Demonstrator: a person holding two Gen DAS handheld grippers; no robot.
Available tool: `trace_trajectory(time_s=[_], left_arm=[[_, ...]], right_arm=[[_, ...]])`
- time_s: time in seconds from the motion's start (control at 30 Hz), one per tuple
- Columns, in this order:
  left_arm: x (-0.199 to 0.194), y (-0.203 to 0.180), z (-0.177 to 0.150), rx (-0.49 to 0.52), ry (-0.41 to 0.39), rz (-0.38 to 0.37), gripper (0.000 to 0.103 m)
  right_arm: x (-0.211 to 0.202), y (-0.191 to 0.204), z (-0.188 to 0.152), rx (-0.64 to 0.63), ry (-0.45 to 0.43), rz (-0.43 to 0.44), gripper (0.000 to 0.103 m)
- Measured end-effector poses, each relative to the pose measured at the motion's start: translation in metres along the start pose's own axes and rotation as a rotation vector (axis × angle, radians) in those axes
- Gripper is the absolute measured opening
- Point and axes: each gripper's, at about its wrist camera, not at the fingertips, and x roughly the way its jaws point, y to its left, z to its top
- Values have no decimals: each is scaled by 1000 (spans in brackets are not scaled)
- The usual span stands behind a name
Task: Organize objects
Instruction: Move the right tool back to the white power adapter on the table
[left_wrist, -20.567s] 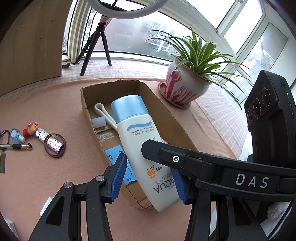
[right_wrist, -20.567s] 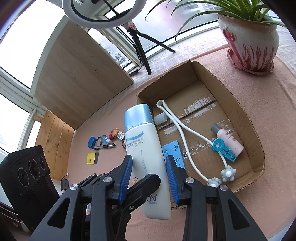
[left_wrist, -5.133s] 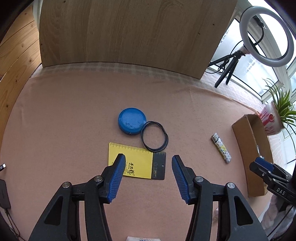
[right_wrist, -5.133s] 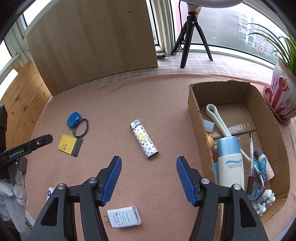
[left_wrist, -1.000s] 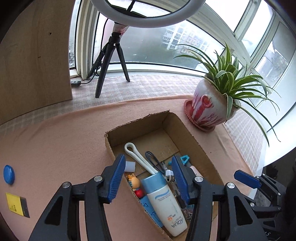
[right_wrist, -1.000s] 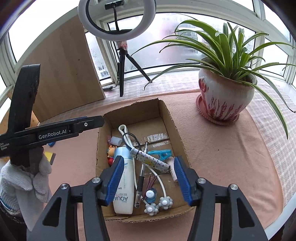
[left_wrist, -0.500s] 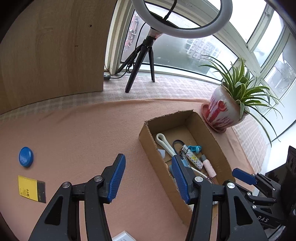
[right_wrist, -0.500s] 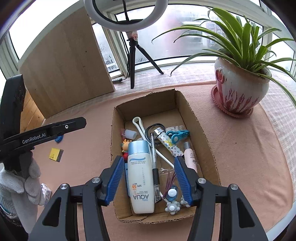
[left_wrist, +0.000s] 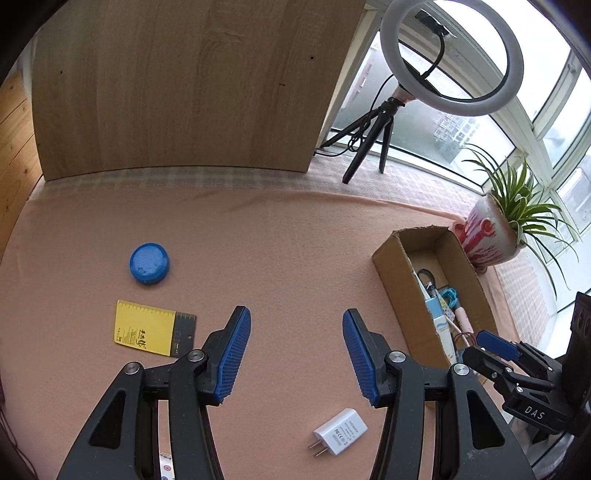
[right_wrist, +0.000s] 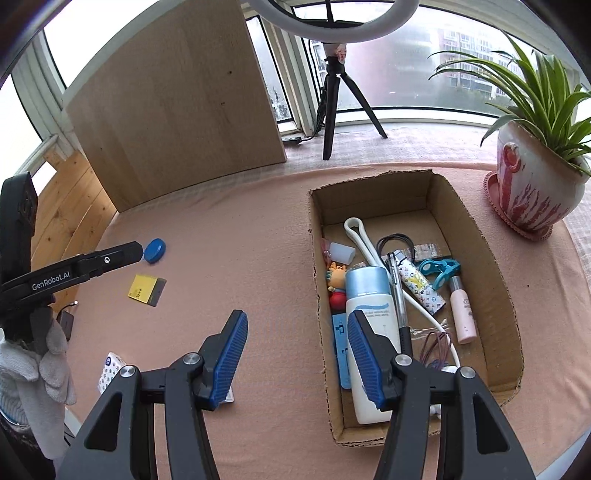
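Left gripper (left_wrist: 295, 350): jaws apart, nothing between the pads, bare pink table cloth (left_wrist: 277, 258) beneath. From it, blue round lid (left_wrist: 149, 263) lies at 10 o'clock, yellow card (left_wrist: 154, 328) at 9 o'clock, white charger plug (left_wrist: 339, 436) near at 5 o'clock, all loose on the cloth. Cardboard box (left_wrist: 391, 273) sits at 3 o'clock, potted plant (left_wrist: 495, 240) beyond it.

Right gripper (right_wrist: 295, 354): jaws apart, empty, straddling the box's left wall. Inside the box: sunscreen bottle (right_wrist: 369, 325), patterned lighter (right_wrist: 421, 286), pen (right_wrist: 397, 291), pink tube (right_wrist: 463, 314), toy figure (right_wrist: 336, 284).
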Motion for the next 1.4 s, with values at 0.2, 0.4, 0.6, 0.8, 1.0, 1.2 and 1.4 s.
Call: trace_trajectory(time_s=[0.2, 0.4, 0.6, 0.8, 1.0, 1.2, 1.4], left_arm=[[-24, 51, -19, -46, 6, 30, 56], [-43, 96, -44, -98, 19, 65, 56], [-55, 127, -76, -141, 43, 80, 56], [-56, 136, -103, -178, 58, 66, 56], [-48, 112, -125, -131, 85, 21, 56], [-22, 68, -137, -55, 138, -60, 56], [3, 26, -144, 24, 173, -146, 56]], right_arm=[[11, 29, -8, -22, 26, 23, 53], [23, 53, -22, -44, 67, 35, 53], [36, 66, -41, -54, 115, 34, 53], [51, 72, -56, -52, 157, 16, 53], [65, 73, -64, -40, 190, 0, 53], [80, 68, -65, -7, 239, 15, 53], [91, 68, -71, 16, 302, 63, 53]])
